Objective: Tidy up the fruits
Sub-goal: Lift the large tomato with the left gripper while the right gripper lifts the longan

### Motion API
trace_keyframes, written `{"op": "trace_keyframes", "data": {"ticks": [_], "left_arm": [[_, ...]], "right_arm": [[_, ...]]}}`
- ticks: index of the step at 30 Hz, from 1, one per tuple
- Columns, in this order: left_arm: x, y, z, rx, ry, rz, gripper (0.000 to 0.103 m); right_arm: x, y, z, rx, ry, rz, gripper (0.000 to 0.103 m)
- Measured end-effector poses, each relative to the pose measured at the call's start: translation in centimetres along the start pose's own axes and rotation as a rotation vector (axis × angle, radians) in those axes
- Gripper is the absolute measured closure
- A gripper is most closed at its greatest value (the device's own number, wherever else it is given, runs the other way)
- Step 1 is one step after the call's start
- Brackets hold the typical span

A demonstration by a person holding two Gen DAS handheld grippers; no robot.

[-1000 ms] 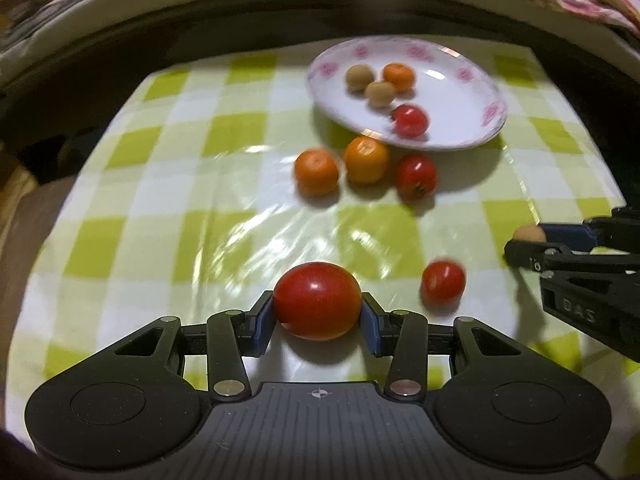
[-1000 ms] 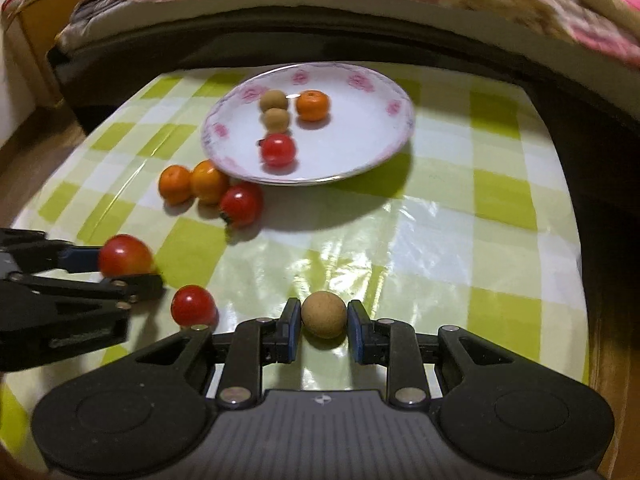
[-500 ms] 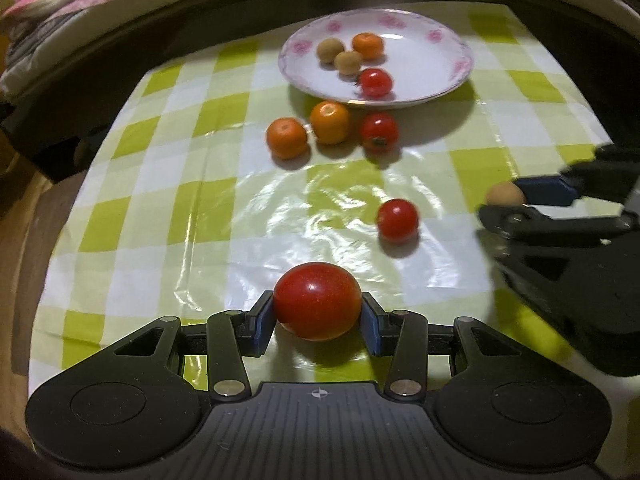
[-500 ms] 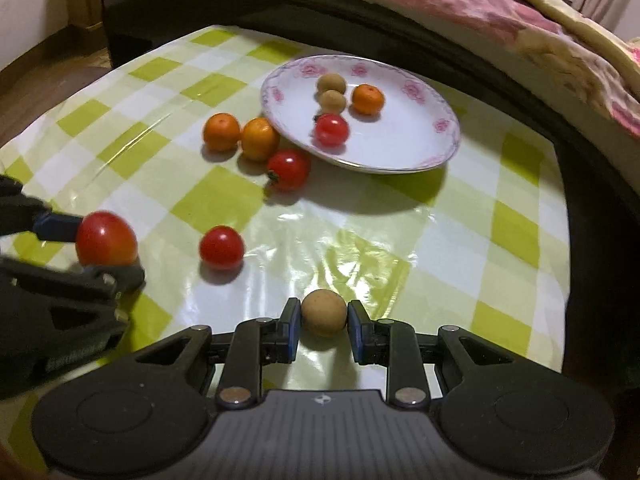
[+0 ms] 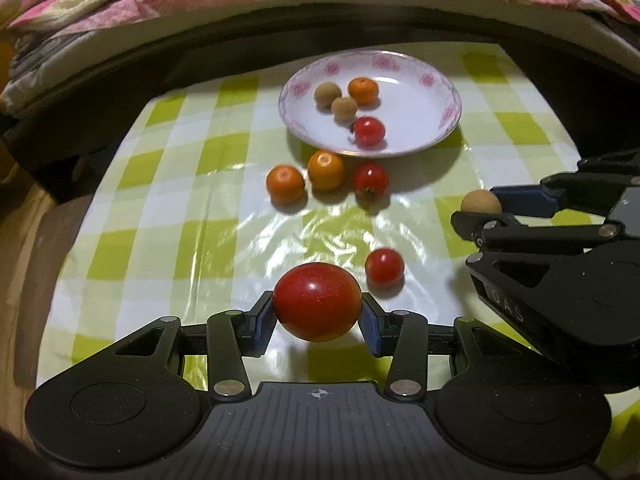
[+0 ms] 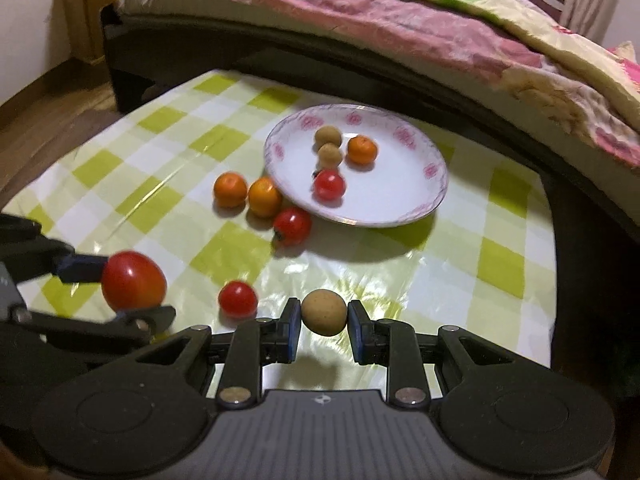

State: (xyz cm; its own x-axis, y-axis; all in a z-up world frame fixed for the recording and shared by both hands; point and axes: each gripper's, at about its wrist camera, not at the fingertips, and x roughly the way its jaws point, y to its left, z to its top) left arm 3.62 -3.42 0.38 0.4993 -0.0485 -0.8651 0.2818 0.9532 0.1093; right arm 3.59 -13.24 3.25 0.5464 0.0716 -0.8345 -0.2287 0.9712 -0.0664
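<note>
Two grippers sit low over your desk [image 5: 168, 184], which wears a glossy cloth checked in lime green and white. Beyond the far edge of the desk runs a dark bed frame [image 6: 400, 68] heaped with pink and cream bedding [image 6: 420, 28]; wooden floor [image 6: 44, 108] shows past the desk's left side in the right wrist view.

Toward the far side of the desk stands a white plate [image 5: 424, 120] with pink flowers on its rim. On the plate lie two brown longans [image 5: 327, 95], touching each other, a small orange [image 5: 363, 91] just beside them, and a cherry tomato [image 5: 369, 131] nearer the front rim.

Just in front of the plate, on the cloth, two more oranges [image 5: 285, 184] and a tomato with its stem [image 5: 370, 180] form a row. Another cherry tomato [image 5: 384, 266] lies alone, well in front of the plate, near your grippers.

Your left gripper [image 5: 317, 324] has its jaws closed on a large red tomato [image 5: 317, 307], clear of the cloth. Your right gripper [image 6: 324, 330] has its jaws closed on a brown longan [image 6: 324, 312], likewise off the desk.
</note>
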Motion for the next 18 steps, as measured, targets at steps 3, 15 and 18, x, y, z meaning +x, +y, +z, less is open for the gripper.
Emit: {"op": "trace_keyframes", "data": {"ticks": [3, 15, 18], "left_arm": [[0.6, 0.1, 0.4, 0.022, -0.013, -0.005, 0.051], [0.5, 2.1, 1.6, 0.024, -0.073, -0.034, 0.051], [0.4, 2.3, 1.9, 0.028, -0.087, -0.039, 0.051]], "right_arm": [[0.7, -0.3, 0.2, 0.032, 0.013, -0.004, 0.074], [1.7, -0.1, 2.2, 0.085, 0.007, 0.0, 0.074], [1.4, 0.1, 2.7, 0.091, -0.01, -0.002, 0.074]]}}
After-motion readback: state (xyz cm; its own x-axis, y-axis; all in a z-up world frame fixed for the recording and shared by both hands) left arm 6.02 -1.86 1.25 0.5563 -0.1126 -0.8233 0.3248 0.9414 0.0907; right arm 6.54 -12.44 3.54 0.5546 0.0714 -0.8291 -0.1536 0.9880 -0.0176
